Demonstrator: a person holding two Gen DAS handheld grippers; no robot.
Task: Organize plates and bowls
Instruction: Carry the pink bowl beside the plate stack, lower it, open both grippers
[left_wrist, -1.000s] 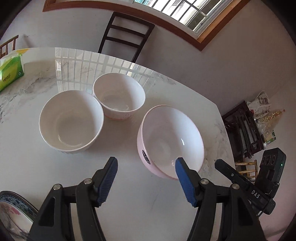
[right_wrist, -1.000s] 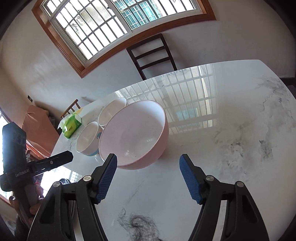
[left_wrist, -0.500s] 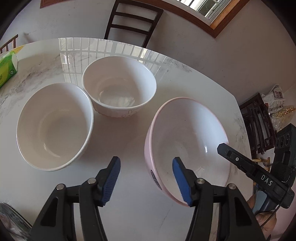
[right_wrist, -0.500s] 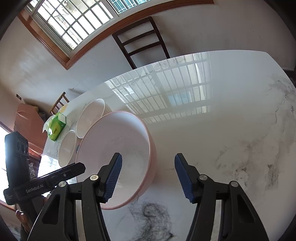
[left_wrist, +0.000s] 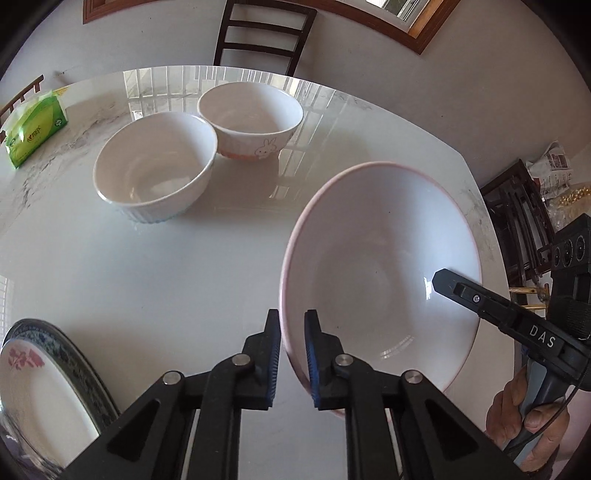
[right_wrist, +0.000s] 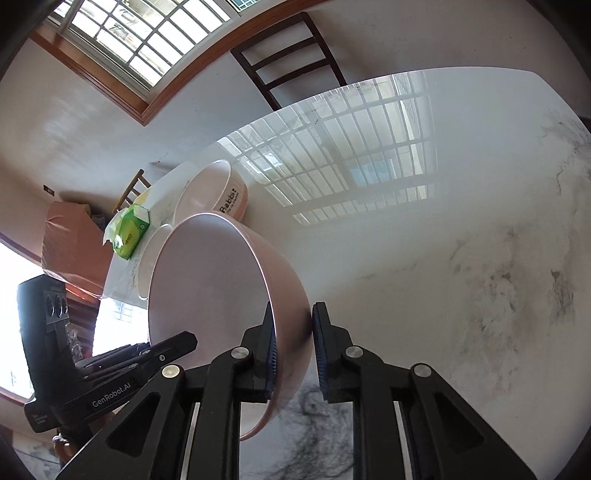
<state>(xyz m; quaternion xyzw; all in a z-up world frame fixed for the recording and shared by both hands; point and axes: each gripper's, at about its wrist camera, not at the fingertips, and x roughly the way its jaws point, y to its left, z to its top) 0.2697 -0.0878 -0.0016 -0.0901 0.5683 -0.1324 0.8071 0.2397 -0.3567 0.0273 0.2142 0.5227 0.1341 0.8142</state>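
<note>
A large pink bowl (left_wrist: 384, 273) is gripped from both sides. My left gripper (left_wrist: 292, 354) is shut on its near rim. My right gripper (right_wrist: 293, 350) is shut on the opposite rim of the pink bowl (right_wrist: 207, 295), which looks tilted in that view. The right gripper's finger (left_wrist: 480, 301) shows at the bowl's far side in the left wrist view. Two smaller white bowls sit side by side on the marble table (left_wrist: 147, 288): a ribbed one (left_wrist: 155, 173) and a rabbit-print one (left_wrist: 251, 118). A blue-rimmed flowered plate (left_wrist: 44, 391) lies at the lower left.
A green tissue pack (left_wrist: 33, 133) lies at the table's far left. A dark wooden chair (left_wrist: 262, 33) stands behind the table. Dark furniture and bags (left_wrist: 532, 206) stand beyond the table's right edge. A dark veined patch (right_wrist: 317, 417) marks the marble under the right gripper.
Both grippers have moved in on the pink bowl and closed on opposite sides of its rim. They were open half a second ago.
</note>
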